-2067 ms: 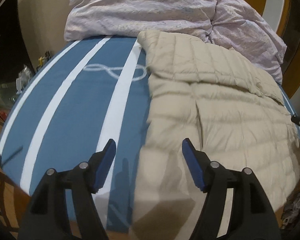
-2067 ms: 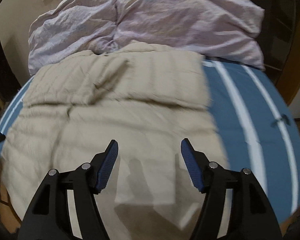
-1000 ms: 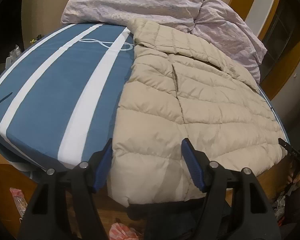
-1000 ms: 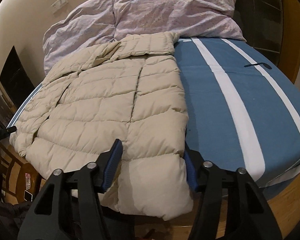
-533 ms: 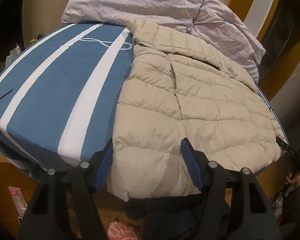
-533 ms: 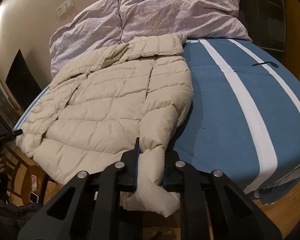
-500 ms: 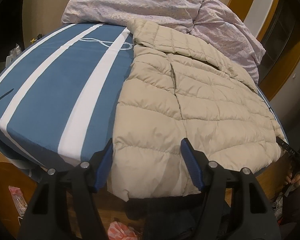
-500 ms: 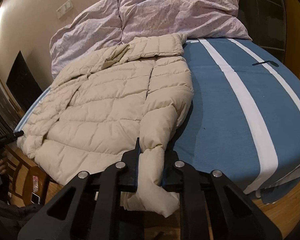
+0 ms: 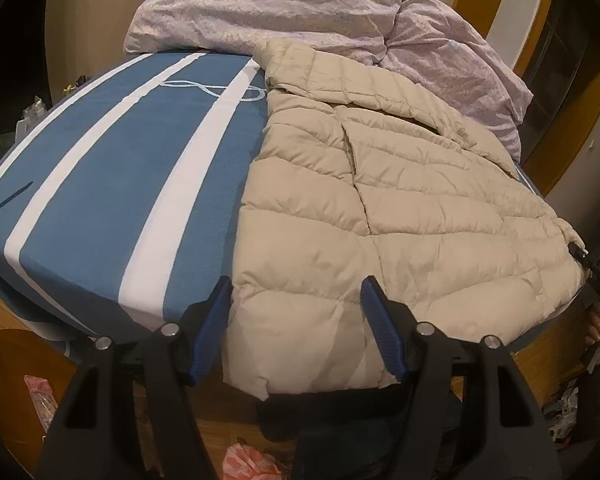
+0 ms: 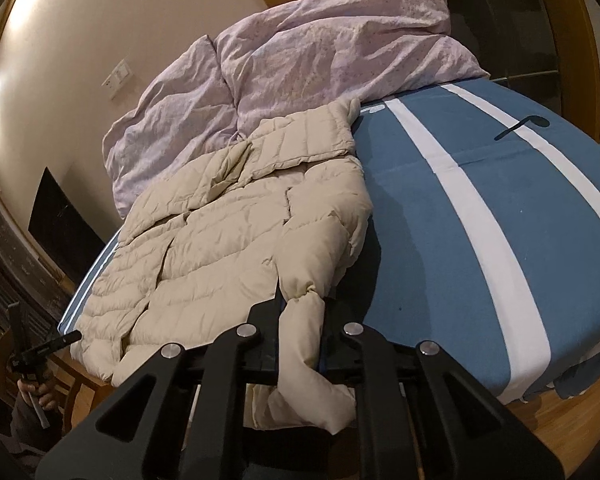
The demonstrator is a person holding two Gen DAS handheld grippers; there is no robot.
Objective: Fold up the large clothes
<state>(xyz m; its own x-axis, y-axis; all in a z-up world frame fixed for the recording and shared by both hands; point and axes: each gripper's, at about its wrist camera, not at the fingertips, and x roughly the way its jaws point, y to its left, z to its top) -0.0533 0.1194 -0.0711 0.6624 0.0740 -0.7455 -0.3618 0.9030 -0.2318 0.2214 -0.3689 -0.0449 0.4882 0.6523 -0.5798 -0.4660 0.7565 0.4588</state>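
Observation:
A beige quilted puffer jacket (image 9: pixel 400 216) lies spread on a blue bed with white stripes (image 9: pixel 112 184), its collar toward the pillows and its hem over the near edge. My left gripper (image 9: pixel 296 320) is open, its blue pads straddling the jacket's hem corner without closing. In the right wrist view the jacket (image 10: pixel 220 248) lies to the left, and my right gripper (image 10: pixel 302 328) is shut on its sleeve (image 10: pixel 304 344), lifted slightly, with the cuff hanging down below the jaws.
A crumpled lilac duvet and pillows (image 9: pixel 300 8) are piled at the head of the bed, touching the jacket's collar. The wooden bed frame and floor (image 10: pixel 572 432) lie below the near edge. The other gripper's tip shows at the view edges (image 10: pixel 44 344).
My right gripper closed on the jacket's sleeve about half a second ago and has now lifted and tilted it. The left gripper has barely moved and stays open over the hem.

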